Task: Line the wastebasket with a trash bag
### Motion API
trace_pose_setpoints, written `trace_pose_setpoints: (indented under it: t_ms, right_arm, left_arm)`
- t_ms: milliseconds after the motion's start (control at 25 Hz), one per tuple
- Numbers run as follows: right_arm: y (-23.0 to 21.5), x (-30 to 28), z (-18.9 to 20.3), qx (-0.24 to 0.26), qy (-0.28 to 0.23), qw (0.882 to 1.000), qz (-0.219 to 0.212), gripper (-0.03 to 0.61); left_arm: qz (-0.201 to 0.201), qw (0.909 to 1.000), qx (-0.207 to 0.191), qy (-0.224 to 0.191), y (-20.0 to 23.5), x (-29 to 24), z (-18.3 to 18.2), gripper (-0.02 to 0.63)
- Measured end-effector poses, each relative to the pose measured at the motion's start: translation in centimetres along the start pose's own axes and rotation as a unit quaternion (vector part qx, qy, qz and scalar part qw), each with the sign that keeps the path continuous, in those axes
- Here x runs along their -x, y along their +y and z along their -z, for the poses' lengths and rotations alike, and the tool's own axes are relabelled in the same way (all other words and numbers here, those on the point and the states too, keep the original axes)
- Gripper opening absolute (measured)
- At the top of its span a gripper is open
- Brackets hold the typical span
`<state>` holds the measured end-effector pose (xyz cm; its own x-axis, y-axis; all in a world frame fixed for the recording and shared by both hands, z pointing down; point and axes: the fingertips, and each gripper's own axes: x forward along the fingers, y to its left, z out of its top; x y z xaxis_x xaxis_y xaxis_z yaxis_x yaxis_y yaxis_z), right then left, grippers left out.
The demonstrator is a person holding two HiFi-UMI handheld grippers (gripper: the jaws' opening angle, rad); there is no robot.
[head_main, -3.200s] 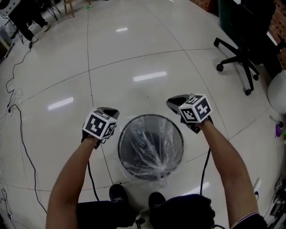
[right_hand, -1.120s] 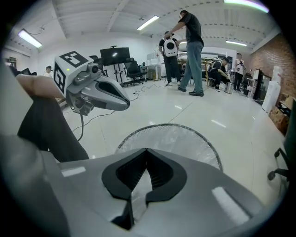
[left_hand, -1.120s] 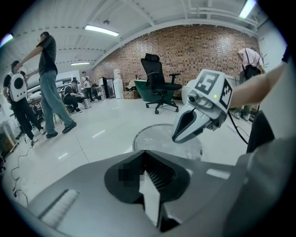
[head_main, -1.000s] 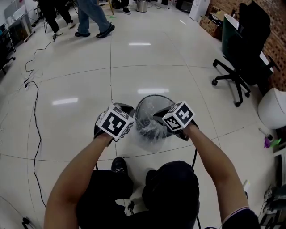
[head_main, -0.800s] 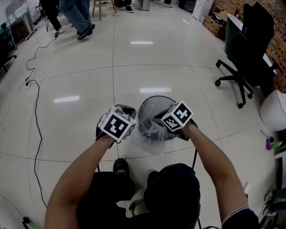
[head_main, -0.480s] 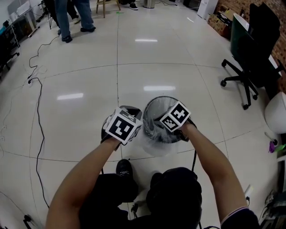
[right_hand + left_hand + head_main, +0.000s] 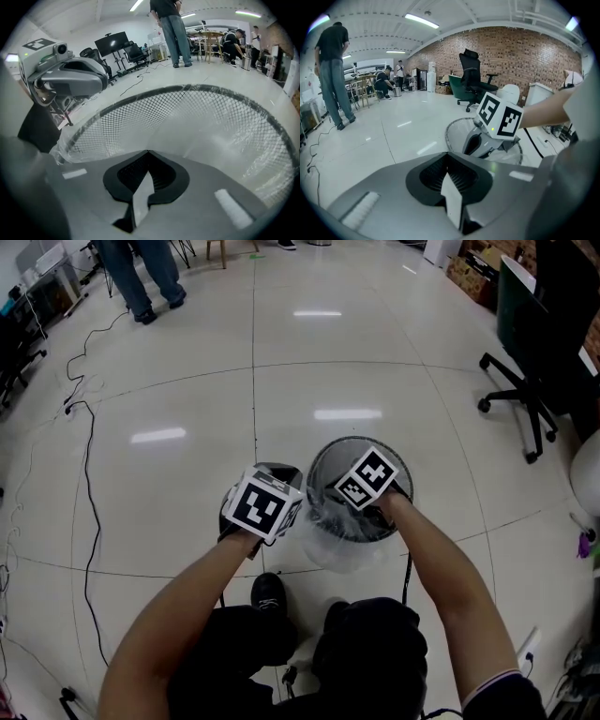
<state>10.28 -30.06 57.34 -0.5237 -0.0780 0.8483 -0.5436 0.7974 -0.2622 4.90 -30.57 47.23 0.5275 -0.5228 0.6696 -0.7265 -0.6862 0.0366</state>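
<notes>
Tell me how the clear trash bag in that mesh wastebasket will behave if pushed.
The trash bag looks thin and wrinkled, so probably floppy and light. Its glossy film may slip. The mesh wastebasket likely slides on the shiny floor.

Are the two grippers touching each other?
Apart. The right gripper view shows the left gripper outside the wastebasket rim, well away from the right gripper.

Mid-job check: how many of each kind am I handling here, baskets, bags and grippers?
Black wire-mesh wastebasket: 1
Clear plastic trash bag: 1
Grey two-jaw grippers: 2 (left gripper, right gripper)
Total: 4
</notes>
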Motion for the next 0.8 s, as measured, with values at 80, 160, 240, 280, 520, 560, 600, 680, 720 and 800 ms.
trace_pose_setpoints:
  t_ms: [80,160,240,280,520,560,600,680,720,800]
  right_arm:
    - [-0.5,-0.6,0.1,0.001,-0.002,1.0,0.003,0.003]
    - [-0.9,-1.1,0.3,0.001,-0.002,1.0,0.005,0.002]
    - [-1.3,-1.6,0.3,0.0,-0.003,1.0,0.004,0.003]
    - [-1.4,-1.9,0.3,-0.001,-0.005,1.0,0.002,0.003]
    - [-1.6,-3.4,1.4,-0.011,0.001,1.0,-0.01,0.003]
    - [-1.7,-3.5,1.5,-0.012,0.003,1.0,-0.012,0.002]
    - [-1.9,-3.6,1.6,-0.012,0.004,1.0,-0.012,0.003]
    - [-2.1,-3.6,1.7,-0.013,0.007,1.0,-0.012,0.003]
    - [-2.1,-3.7,1.9,-0.013,0.01,1.0,-0.013,0.003]
    - [-2.1,-3.8,2.3,-0.015,0.017,1.0,-0.014,0.002]
  left_arm:
    - [-0.001,1.0,0.003,0.006,0.2,-0.5,0.2,0.011]
    - [-0.002,0.9999,0.008,0.011,0.2,-1.0,0.2,0.011]
    - [-0.002,0.9998,0.009,0.016,0.3,-1.4,0.3,0.011]
    - [-0.001,0.9998,0.007,0.019,0.3,-1.6,0.4,0.011]
    - [0.0,0.9996,0.007,0.028,0.3,-2.4,0.8,0.011]
    - [-0.001,0.9996,0.008,0.027,0.3,-2.5,0.7,0.011]
    - [-0.001,0.9996,0.008,0.025,0.3,-2.6,0.5,0.011]
    - [-0.001,0.9997,0.006,0.025,0.4,-2.8,0.4,0.011]
    - [-0.002,0.9996,0.005,0.026,0.4,-2.8,0.4,0.011]
    - [-0.002,0.9996,0.006,0.027,0.4,-2.9,0.4,0.011]
